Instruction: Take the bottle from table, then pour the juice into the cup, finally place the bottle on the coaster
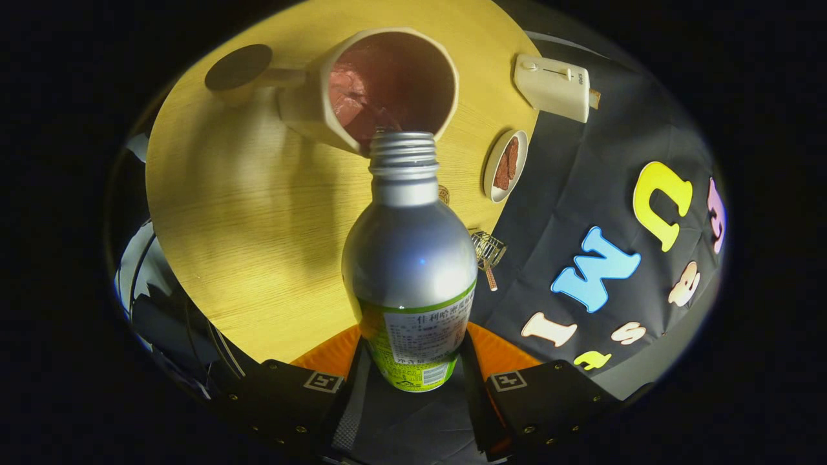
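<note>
A: What is the claw [413, 368] doing?

B: Its two fingers [354, 394] are pinching the bottle [410, 265] low on its body, one finger pressed against each side of the green label. The bottle runs straight ahead from between the fingers, silver and uncapped, with its threaded neck pointing away from the claw.

A: And the cup?

B: The cup [381, 87] is just beyond the bottle's mouth. It is a cream-coloured mug with a handle, and the open neck of the bottle sits right at its near rim. Reddish-brown juice [378, 90] already lies inside the cup. A thin dark streak seems to run from the bottle's mouth into it, though it is too small to be sure.

A: Where is the coaster?

B: The coaster [239, 66] is a dark round disc beyond the fingers and off to the left, just past the cup's handle, on the wooden table [258, 226].

A: Anything else on that table?

B: Ahead and to the right of the bottle's neck there is a small round dish [505, 165] with something brown in it. Farther beyond that lies a cream-coloured box-shaped device [554, 87] with a slider on top. Nearer the claw, just right of the bottle's shoulder, a small metal wire utensil [488, 253] rests at the table's edge.
</note>
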`<state>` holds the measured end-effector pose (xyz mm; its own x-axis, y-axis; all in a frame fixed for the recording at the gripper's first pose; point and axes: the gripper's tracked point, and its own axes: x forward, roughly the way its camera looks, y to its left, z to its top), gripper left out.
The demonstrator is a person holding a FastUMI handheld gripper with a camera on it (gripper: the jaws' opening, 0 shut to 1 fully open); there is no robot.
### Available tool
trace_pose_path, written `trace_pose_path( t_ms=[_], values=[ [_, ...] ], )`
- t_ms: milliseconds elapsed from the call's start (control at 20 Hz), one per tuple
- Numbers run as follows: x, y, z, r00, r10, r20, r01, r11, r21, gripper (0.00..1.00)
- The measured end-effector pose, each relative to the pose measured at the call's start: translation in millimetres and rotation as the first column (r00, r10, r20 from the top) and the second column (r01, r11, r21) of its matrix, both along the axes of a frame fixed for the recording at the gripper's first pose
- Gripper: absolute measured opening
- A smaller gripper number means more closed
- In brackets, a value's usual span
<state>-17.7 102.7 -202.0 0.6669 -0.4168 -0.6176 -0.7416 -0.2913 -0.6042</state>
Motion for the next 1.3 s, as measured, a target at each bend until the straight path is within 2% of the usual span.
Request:
trace_pose_path(
  t_ms=[1300],
  values=[
    [14.1, 10.1, 27.2, 0.996, 0.086, 0.001, -0.085, 0.986, -0.141, 0.68]
  ],
)
